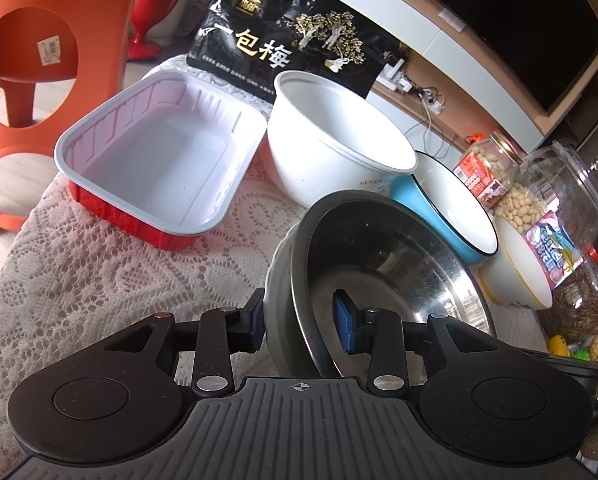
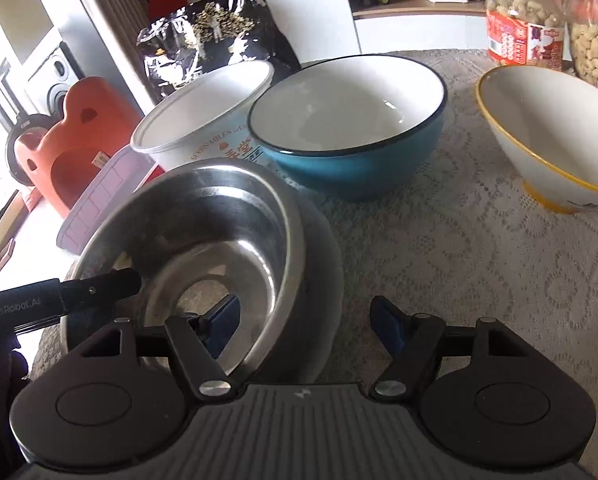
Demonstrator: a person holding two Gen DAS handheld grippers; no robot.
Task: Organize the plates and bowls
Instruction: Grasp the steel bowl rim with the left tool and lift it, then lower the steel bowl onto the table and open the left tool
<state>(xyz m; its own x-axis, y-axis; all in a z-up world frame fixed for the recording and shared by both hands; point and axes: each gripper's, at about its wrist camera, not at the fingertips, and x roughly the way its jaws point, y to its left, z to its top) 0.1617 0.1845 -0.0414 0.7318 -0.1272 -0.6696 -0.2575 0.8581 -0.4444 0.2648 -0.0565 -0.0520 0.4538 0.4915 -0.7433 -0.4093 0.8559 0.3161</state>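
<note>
A steel bowl (image 1: 379, 264) (image 2: 203, 220) sits in a pale plate (image 1: 277, 280) (image 2: 323, 264) on the lace cloth. My left gripper (image 1: 299, 322) is open and straddles their near rim: one pad is outside the plate, the other inside the bowl, with gaps. My right gripper (image 2: 305, 326) is open and straddles the opposite rim the same way. One finger of the left gripper (image 2: 99, 288) reaches over the bowl's far-left edge. Behind stand a white paper bowl (image 1: 331, 148) (image 2: 195, 120), a blue bowl (image 1: 447, 208) (image 2: 347, 128) and a yellow-rimmed white bowl (image 1: 519, 280) (image 2: 547, 132).
A red tray with a white inside (image 1: 159, 152) lies left of the paper bowl. A black snack bag (image 1: 283, 40) stands at the back, jars of nuts (image 1: 487, 172) (image 2: 523, 20) at the right. An orange stool (image 1: 31, 80) stands beyond the table's left edge.
</note>
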